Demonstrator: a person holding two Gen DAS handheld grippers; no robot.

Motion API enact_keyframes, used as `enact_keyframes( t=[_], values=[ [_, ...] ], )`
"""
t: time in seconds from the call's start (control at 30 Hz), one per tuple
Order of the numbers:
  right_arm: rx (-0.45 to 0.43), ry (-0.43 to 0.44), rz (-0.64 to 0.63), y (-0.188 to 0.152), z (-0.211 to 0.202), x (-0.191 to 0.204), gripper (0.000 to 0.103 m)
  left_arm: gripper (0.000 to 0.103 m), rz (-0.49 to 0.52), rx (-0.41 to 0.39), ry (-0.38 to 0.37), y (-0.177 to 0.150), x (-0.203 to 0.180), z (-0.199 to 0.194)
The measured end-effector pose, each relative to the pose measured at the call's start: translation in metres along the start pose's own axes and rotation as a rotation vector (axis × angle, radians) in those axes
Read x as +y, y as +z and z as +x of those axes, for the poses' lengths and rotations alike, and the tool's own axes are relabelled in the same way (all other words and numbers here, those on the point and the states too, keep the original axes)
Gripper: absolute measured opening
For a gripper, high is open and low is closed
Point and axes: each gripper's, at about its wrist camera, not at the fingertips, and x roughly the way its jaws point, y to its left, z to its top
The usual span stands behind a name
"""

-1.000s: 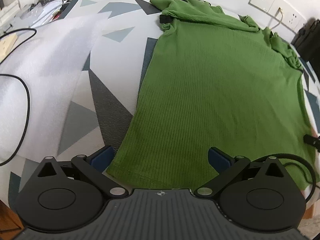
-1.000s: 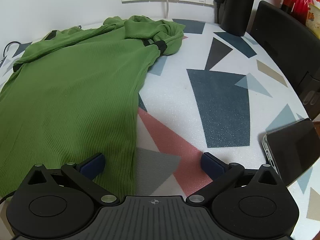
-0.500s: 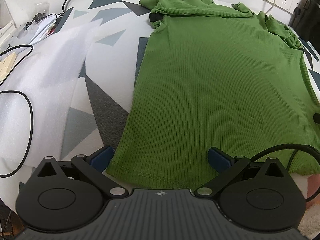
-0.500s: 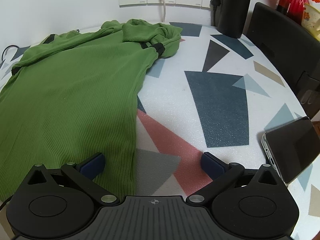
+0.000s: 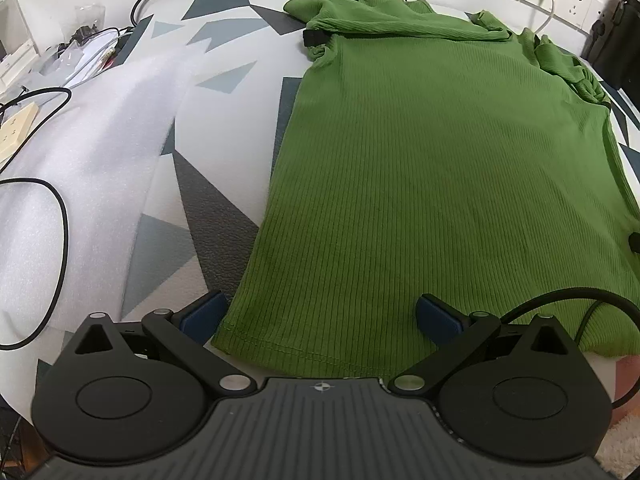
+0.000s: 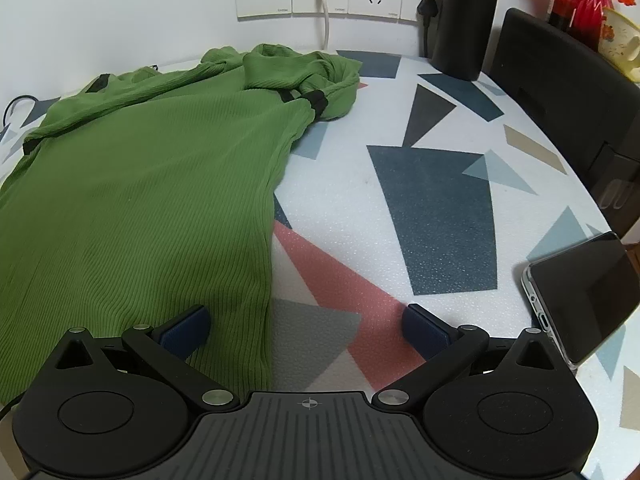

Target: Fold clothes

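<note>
A green ribbed shirt (image 5: 432,168) lies spread flat on the patterned table, its sleeves bunched at the far end by the wall. My left gripper (image 5: 320,316) is open over the shirt's near left hem corner, with nothing pinched between its blue pads. In the right wrist view the same shirt (image 6: 152,208) fills the left half. My right gripper (image 6: 306,326) is open over the shirt's near right edge, its left pad above the cloth and its right pad above bare table.
A phone (image 6: 584,292) lies at the right table edge. A black bottle (image 6: 466,16) and a dark chair (image 6: 568,96) stand far right. White foam sheet (image 5: 80,152), black cables (image 5: 60,216) and a power strip (image 5: 16,132) lie to the left.
Both views have shifted slightly: the left gripper has swung so the shirt sits more squarely ahead. The shirt itself has not moved, and both grippers stay open.
</note>
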Motion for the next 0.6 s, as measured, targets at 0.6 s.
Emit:
enact_keyframes(
  t=[0.6],
  values=[
    [-0.053,0.009,-0.012,-0.0075,-0.0019,-0.0006,0.102,0.103,-0.027,-0.008,0.024,-0.0015,-0.0029,-0.0011]
  ],
)
